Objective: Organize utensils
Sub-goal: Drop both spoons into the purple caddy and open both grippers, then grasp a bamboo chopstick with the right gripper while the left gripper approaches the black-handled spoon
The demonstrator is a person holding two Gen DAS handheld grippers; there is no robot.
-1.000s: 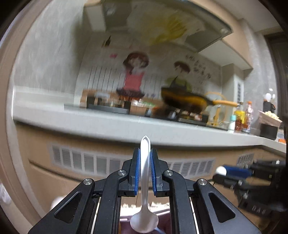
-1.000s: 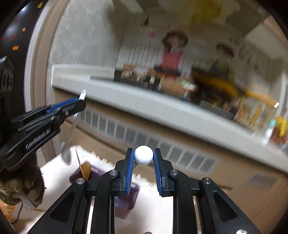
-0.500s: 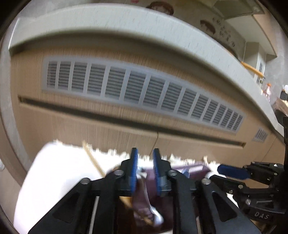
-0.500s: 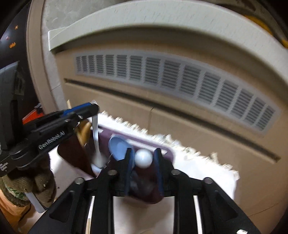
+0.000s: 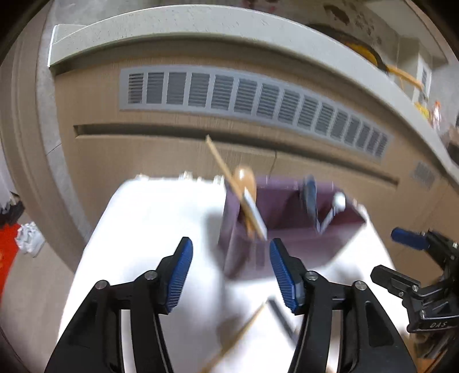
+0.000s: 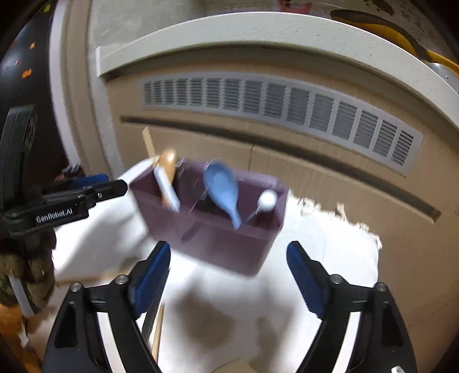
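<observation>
Beige cabinet fronts with a long grey vent grille [image 6: 281,100] fill the background, under a pale countertop [image 6: 258,25]. Below them a white cloth [image 5: 160,218] covers the desk, and on it stands a dark purple utensil holder [image 6: 218,238] split into compartments.

Seen from the right wrist view, its left compartment holds a wooden spoon [image 6: 167,163], bowl up, a flat wooden stick [image 6: 149,143] and a white-handled piece [image 6: 166,186], all leaning left. To the right a blue spoon [image 6: 221,183] stands bowl up, tilted, and just beside it a utensil topped with a white ball [image 6: 268,198] sits at the right end (motion blur hides the exact dividers between them).

The left claw [image 5: 231,272] has its blue pads [image 5: 179,272] spread and its jaws are opening; nothing is between them, and the holder's near left corner lies just beyond. The right claw [image 6: 228,278] is spread wider, its jaws opening too, empty, with the holder's front wall ahead of it.

More sticks [image 5: 241,335] lie loose on the cloth near the claws
</observation>
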